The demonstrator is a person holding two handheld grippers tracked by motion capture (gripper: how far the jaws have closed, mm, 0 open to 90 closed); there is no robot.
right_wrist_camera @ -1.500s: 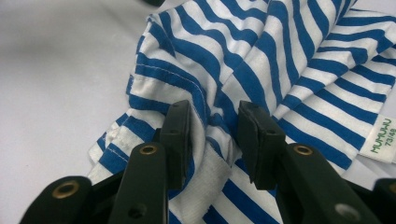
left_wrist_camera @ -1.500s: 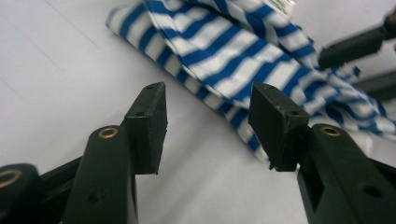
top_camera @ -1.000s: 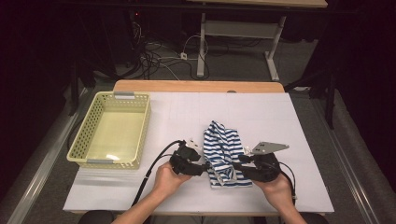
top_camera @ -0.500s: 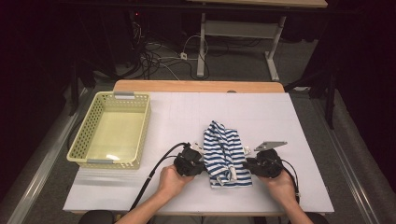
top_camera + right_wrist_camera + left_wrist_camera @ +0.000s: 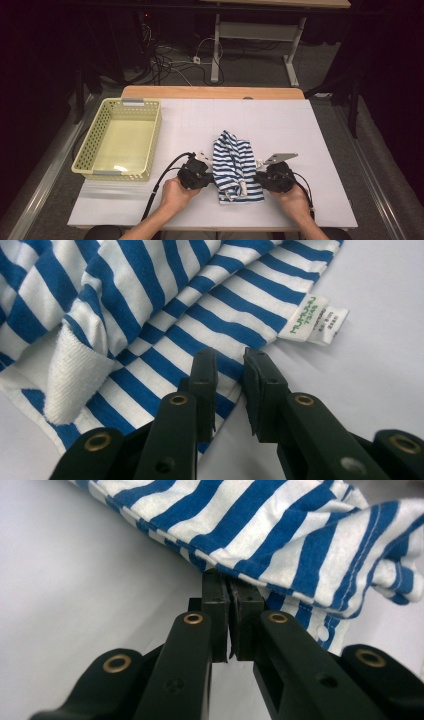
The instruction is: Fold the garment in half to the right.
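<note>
The blue-and-white striped garment [image 5: 234, 167] lies folded on the white surface [image 5: 310, 145], near its front edge, between the two grippers and well apart from the yellow basket [image 5: 122, 140] at the left. The left gripper [image 5: 207, 176] sits at the cloth's left edge; in the left gripper view its fingers [image 5: 216, 605] are pressed nearly together, pinching the hem of the fabric [image 5: 280, 540] where it droops over their tips. The right gripper [image 5: 257, 177] is at the right edge; in the right gripper view its fingers [image 5: 205, 375] have just been closing but a narrow gap remains, with the cloth's edge [image 5: 165, 320] under and between them and the care labels [image 5: 317, 320] just beyond. The risk I see is an uneven hold: the left has only a thin bite of hem, which could slip free once the cloth is lifted, and the right may close on a single layer or miss the edge, so the fold would open and one side sag. A snap fastener [image 5: 327, 630] near the left fingers could also catch.
</note>
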